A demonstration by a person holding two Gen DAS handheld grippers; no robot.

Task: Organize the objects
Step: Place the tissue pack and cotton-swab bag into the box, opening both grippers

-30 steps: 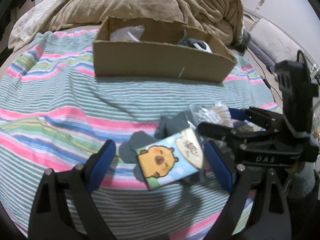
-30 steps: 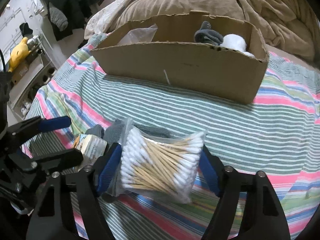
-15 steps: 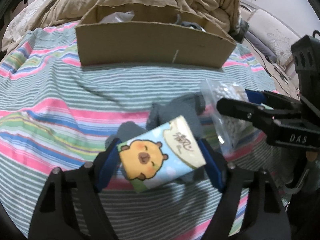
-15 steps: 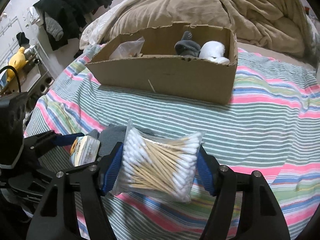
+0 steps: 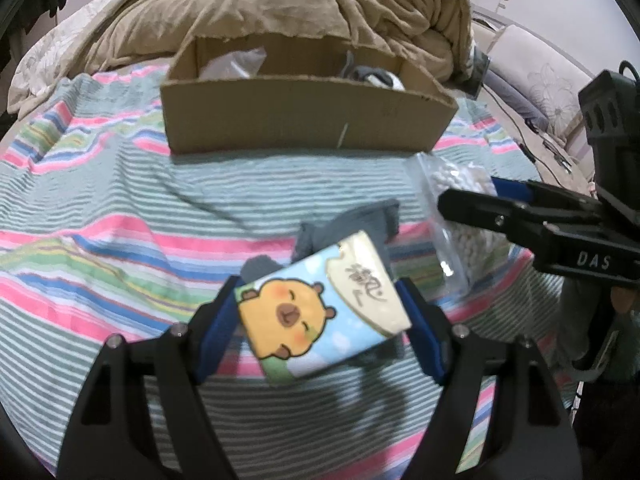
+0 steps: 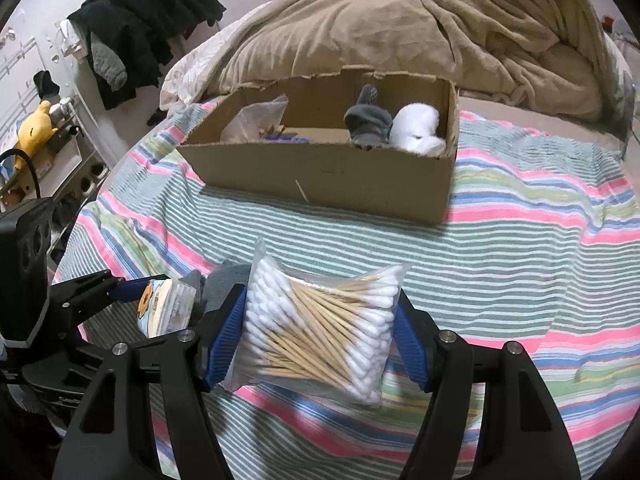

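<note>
1. Nearest the left wrist camera, the left gripper point(image 5: 322, 320) has its 2 blue pads closed on a tissue pack point(image 5: 320, 312) printed with an orange cartoon animal; the pack sits tilted between them.
2. Nearest the right wrist camera, the right gripper point(image 6: 320, 336) is clamped on both sides of a clear bag of cotton swabs point(image 6: 320, 328), white tips and wooden sticks showing through the plastic.
3. Just beyond the tissue pack, grey socks point(image 5: 352, 224) lie on the striped bedspread point(image 5: 120, 208), partly hidden by the pack.
4. Farther off, an open cardboard box point(image 6: 332, 172) stands on the bedspread, well apart from both grippers. Inside it, a grey sock point(image 6: 368, 120) and a white sock point(image 6: 416, 128) sit at the right end, and a clear plastic bag point(image 6: 256, 116) lies toward the left.
5. Behind the box, a tan blanket point(image 6: 400, 28) is heaped up.
</note>
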